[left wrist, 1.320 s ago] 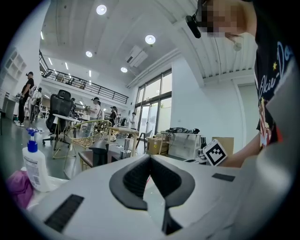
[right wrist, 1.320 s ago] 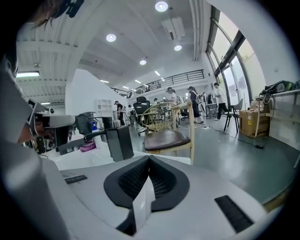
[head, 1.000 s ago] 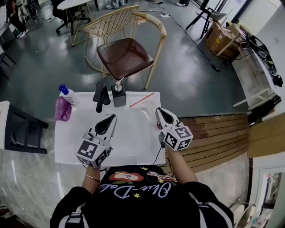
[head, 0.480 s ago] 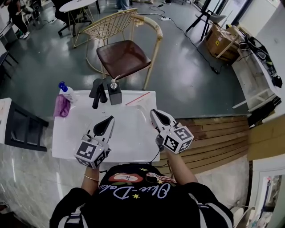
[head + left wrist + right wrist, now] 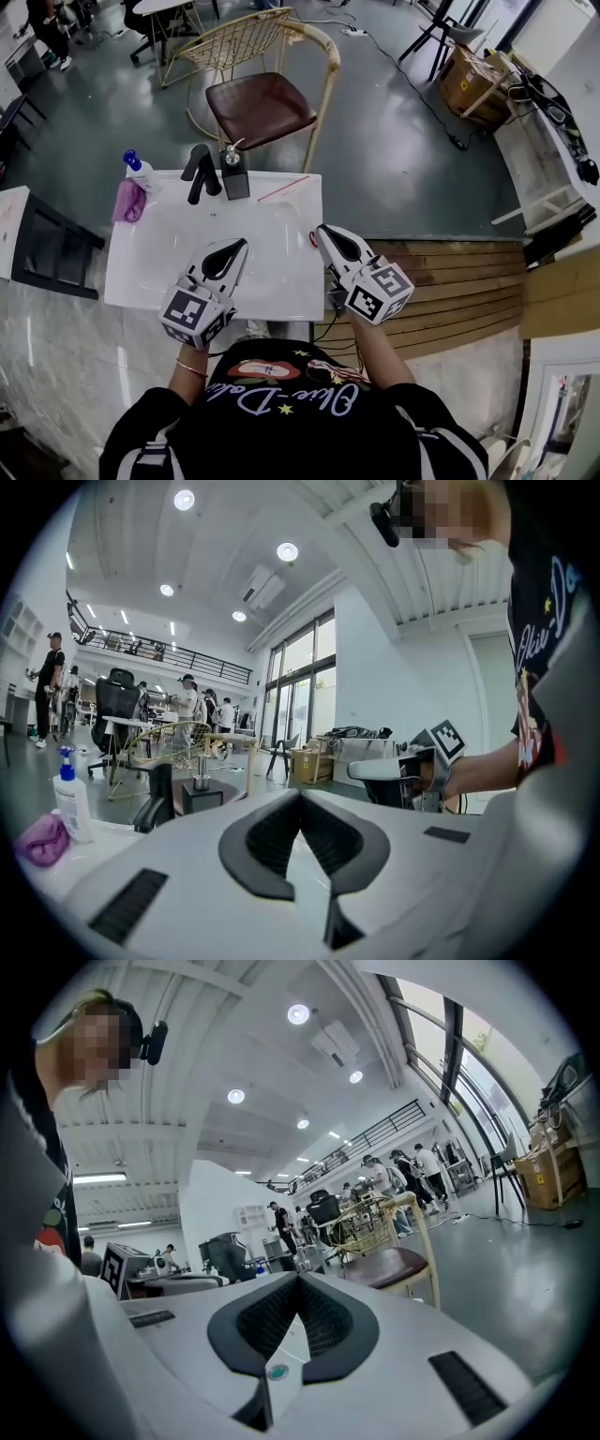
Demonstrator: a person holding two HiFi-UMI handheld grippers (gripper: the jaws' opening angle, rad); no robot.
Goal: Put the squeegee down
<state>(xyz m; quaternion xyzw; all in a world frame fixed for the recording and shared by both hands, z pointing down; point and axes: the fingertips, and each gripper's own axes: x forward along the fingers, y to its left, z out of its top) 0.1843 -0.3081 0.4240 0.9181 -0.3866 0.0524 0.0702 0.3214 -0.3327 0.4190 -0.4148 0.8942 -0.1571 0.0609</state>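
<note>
White sink (image 5: 150,272); red squeegee (image 5: 284,188) (probably) on far rim, well beyond left gripper (image 5: 240,244), right gripper (image 5: 321,230); fingers closed, empty.

Chair (image 5: 261,103) behind sink (image 5: 155,274), faucet (image 5: 199,172) left of dispenser (image 5: 233,175), cloth (image 5: 128,201) far left

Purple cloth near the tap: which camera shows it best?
The head view: the purple cloth lies in full sight from above, beside the blue-capped bottle on the white sink top. The left gripper view shows it side-on, small, at the picture's left edge. In the right gripper view I cannot make it out.
</note>
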